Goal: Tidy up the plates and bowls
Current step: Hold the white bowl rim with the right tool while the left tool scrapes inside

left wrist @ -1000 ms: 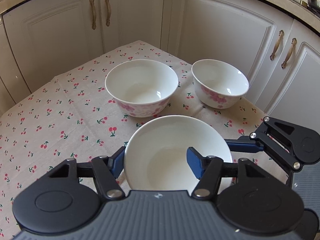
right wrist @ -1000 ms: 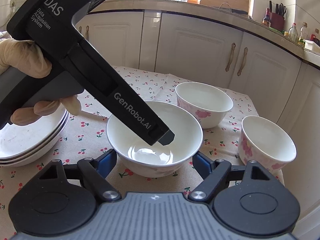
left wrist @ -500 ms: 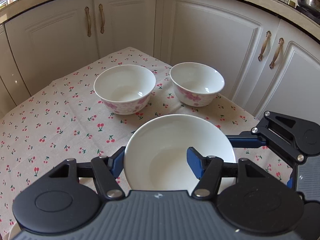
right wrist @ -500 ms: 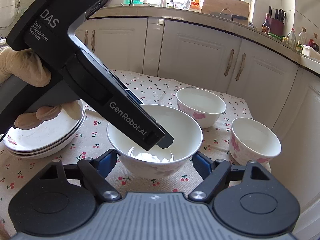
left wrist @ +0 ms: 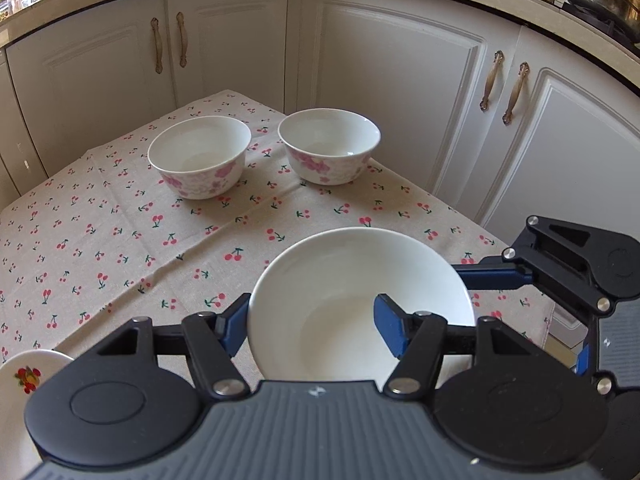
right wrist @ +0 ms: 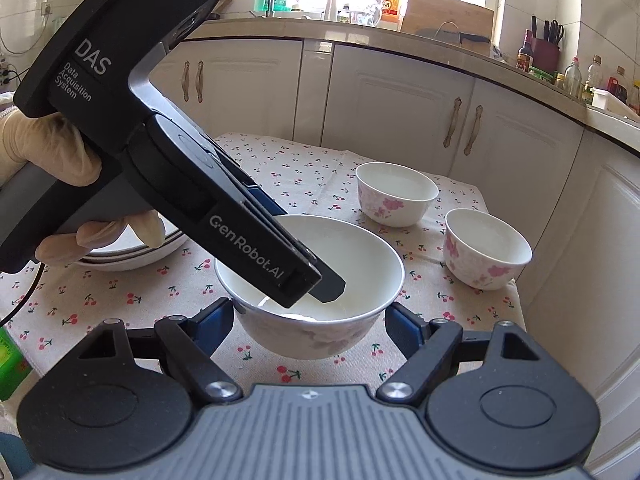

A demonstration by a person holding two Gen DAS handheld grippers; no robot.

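Observation:
My left gripper (left wrist: 312, 326) is shut on the near rim of a white bowl (left wrist: 352, 292), one finger inside and one outside, and holds it above the cherry-print cloth (left wrist: 120, 240). In the right wrist view the same bowl (right wrist: 360, 280) hangs in the air with the left gripper's finger (right wrist: 326, 284) inside it. My right gripper (right wrist: 308, 326) is open, its fingers on either side of the bowl below its rim, not touching it. Two flowered bowls (left wrist: 200, 156) (left wrist: 330, 144) stand at the far end of the table, also seen in the right wrist view (right wrist: 396, 192) (right wrist: 486, 248).
A stack of plates (right wrist: 132, 250) sits at the left behind the left gripper's handle; one plate rim (left wrist: 24, 372) shows at lower left. White cabinets (left wrist: 400, 80) surround the table closely. The table edge (right wrist: 516, 300) runs just right of the bowls. A green box (right wrist: 10, 364) lies at far left.
The left gripper has lifted the bowl and drawn back from the two flowered bowls, which now look farther away. The right gripper has risen with it and stayed open.

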